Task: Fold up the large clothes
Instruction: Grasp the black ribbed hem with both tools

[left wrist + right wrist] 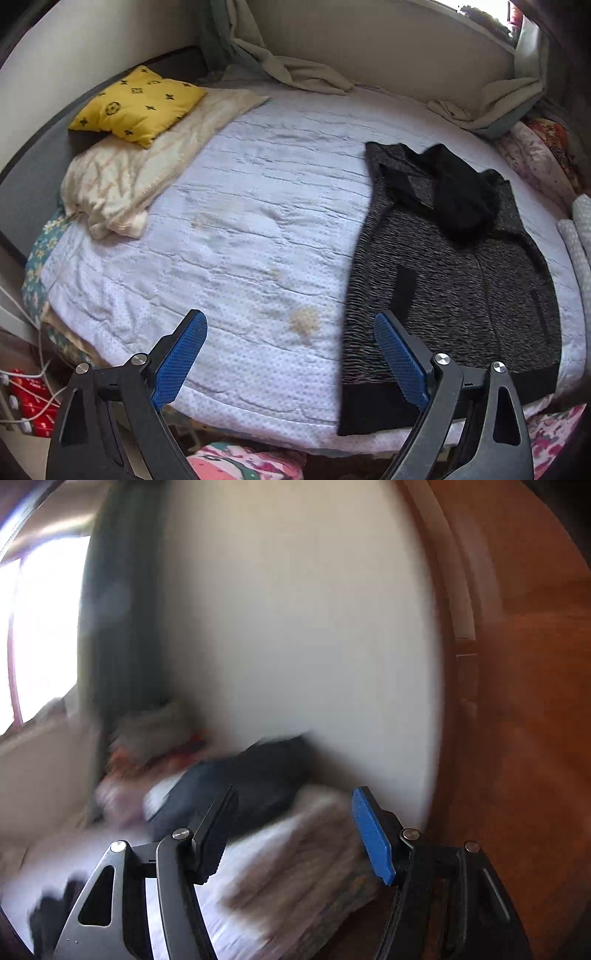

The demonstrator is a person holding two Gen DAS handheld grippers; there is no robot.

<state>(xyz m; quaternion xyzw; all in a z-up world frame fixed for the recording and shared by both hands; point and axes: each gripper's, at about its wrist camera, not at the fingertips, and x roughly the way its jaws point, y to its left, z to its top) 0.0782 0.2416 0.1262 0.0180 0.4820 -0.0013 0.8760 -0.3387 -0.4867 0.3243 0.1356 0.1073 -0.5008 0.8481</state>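
A dark grey and black knit cardigan point(454, 266) lies spread flat on the right side of the bed, its black sleeves and collar bunched on the upper chest. My left gripper point(290, 325) hovers open above the bed's near edge, its right blue pad over the cardigan's left hem corner, with nothing between the fingers. In the blurred right wrist view my right gripper point(295, 801) is open and empty, pointing at a heap of dark and pale fabric point(255, 775) beside a white wall.
A white quilted mattress cover point(240, 229) fills the bed. A yellow pillow point(136, 105) and a cream blanket point(140, 173) sit at the far left. Beige cloth point(295, 70) lies along the wall. Floral bedding point(535, 155) and rolled towels are at the right edge, and a red power strip point(33, 402) lies on the floor. A wooden door point(524, 701) stands at the right.
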